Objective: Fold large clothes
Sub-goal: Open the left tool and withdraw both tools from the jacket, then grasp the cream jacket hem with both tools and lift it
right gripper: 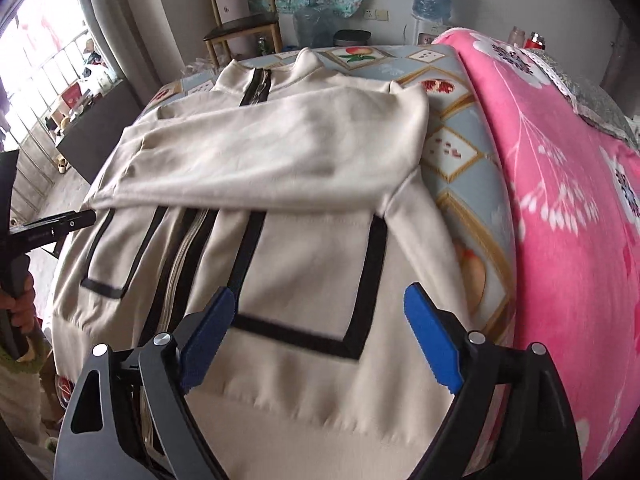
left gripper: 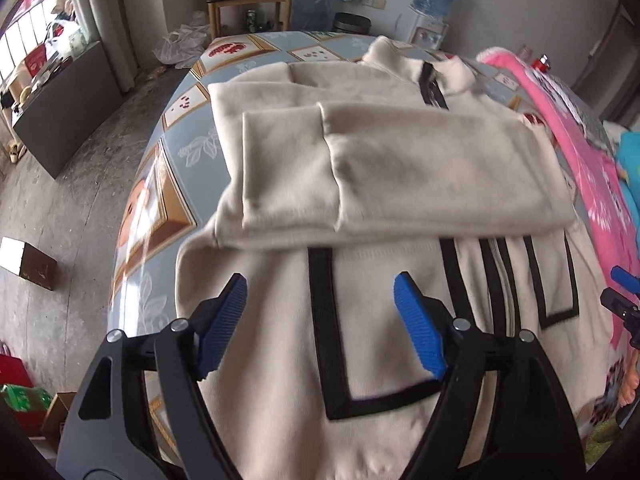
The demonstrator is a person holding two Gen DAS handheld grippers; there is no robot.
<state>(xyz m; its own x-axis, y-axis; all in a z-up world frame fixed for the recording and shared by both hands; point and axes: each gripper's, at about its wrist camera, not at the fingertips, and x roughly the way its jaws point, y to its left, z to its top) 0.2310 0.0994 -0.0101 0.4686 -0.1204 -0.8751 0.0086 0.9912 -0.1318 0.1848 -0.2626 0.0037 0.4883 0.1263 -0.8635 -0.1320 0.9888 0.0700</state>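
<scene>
In the left wrist view I see my left gripper (left gripper: 320, 292) at the bottom of the frame, its jaws standing wide apart with nothing between the blue pads (left gripper: 222, 320); they hang above the cream jacket (left gripper: 384, 168) and do not press on it. The jacket fills the middle of the frame, lying flat on the table (left gripper: 176, 152) with the patterned blue cloth, its collar toward the top and both sleeves folded across the chest. The black trim lines (left gripper: 320, 320) and the front zipper (left gripper: 498, 276) show in the lower half. At the right edge I see the pink blanket (left gripper: 600, 184), and below it a small part of my right gripper (left gripper: 624, 300). A wooden chair (left gripper: 250, 0) stands at the top and a water dispenser (left gripper: 432, 8) at the upper right. In the right wrist view my right gripper (right gripper: 320, 312) is at the bottom, jaws also wide open and empty, over the lower right part of the jacket (right gripper: 280, 148). The pink blanket (right gripper: 560, 200) covers the right side, next to the jacket but apart from it. At the left edge a hand (right gripper: 22, 304) holds the left gripper; only its black tip is visible there.
</scene>
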